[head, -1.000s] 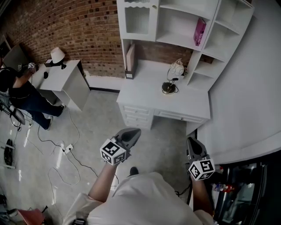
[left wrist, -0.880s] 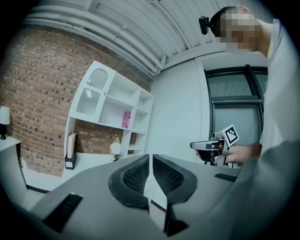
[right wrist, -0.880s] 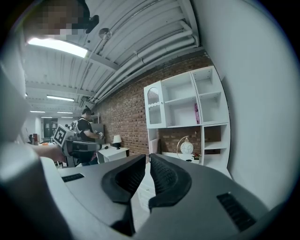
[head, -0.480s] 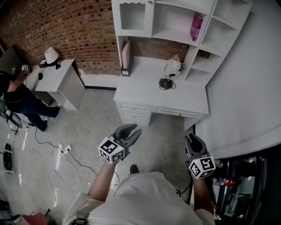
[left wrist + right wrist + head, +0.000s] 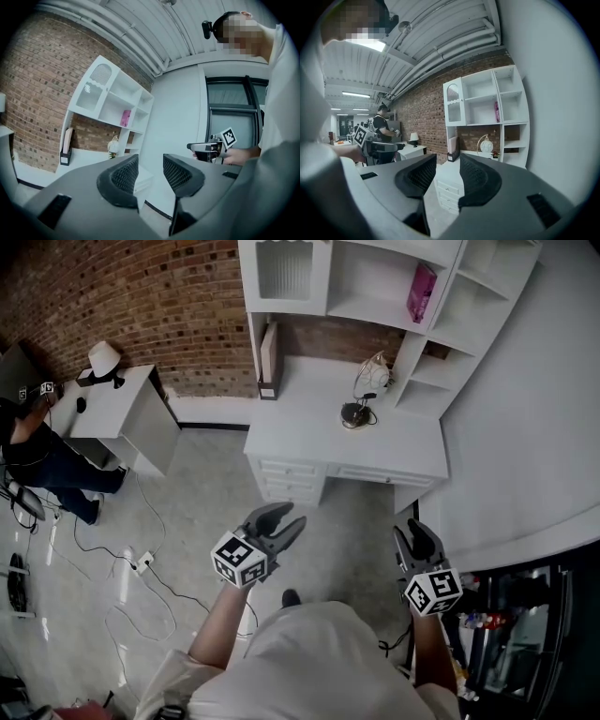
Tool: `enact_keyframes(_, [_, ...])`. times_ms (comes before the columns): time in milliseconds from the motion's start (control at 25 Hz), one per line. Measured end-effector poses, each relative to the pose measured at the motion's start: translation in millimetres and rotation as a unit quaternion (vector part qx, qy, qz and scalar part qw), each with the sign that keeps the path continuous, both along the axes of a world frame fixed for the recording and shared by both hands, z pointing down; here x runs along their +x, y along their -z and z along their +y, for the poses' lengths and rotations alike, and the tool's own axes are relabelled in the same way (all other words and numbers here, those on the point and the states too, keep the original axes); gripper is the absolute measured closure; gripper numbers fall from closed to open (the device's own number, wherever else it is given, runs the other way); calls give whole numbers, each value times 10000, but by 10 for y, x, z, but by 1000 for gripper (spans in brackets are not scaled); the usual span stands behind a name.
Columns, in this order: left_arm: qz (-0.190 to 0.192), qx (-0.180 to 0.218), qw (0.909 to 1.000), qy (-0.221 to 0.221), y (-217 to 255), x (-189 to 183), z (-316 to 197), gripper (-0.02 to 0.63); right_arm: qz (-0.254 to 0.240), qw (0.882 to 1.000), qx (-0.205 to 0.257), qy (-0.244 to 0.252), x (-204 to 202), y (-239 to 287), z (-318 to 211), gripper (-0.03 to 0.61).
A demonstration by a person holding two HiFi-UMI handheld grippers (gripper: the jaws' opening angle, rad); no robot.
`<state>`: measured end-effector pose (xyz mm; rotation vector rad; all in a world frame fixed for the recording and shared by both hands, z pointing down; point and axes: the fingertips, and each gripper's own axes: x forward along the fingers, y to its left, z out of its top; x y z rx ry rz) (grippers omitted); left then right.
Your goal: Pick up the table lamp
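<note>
Left tongs [image 5: 281,518]: I held them out level over the floor. The jaws stood partway apart and were opening, and the ribbed pads [image 5: 124,174] had nothing between them.
Right tongs [image 5: 417,534]: I held them beside the left pair, tipped a little downward. Their jaws were also opening, with a clear gap and nothing in it.
Table lamp [image 5: 367,390]: it stood ahead of both tongs and well apart from them, closer to the line of my right pair. It was upright on the desk, its round pale shade above a dark round base, and neither pair touched it.
Desk [image 5: 300,439]: white, straight ahead of the tongs, with its drawers facing me and its back against the brick wall [image 5: 141,296].
Shelf unit [image 5: 375,282]: white, rising from the desk beyond the lamp. A pink book [image 5: 421,292] stood in a compartment above the lamp.
File holder [image 5: 269,362]: at the desk's left end, ahead of my left tongs.
Side table [image 5: 117,413]: far to the left of my left tongs. It carried a small shaded lamp [image 5: 103,358], and another person [image 5: 37,442] stood next to it.
Cables [image 5: 141,563]: they lay loose on the floor to the left of my left tongs.
</note>
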<state>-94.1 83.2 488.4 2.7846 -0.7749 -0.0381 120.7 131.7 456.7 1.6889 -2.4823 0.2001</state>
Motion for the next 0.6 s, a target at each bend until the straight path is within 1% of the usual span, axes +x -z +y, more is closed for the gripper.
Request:
enact_keyframes(240, [-7,-15,9999,-150,-69,-155,-69,431,-55,9997,30,-255,-72,-2,-32,408])
enact_keyframes(600, [-124,-69,9997,-206,-148,-274,-172,431,-47,9996,-65,-289,-261,-92,-99,408])
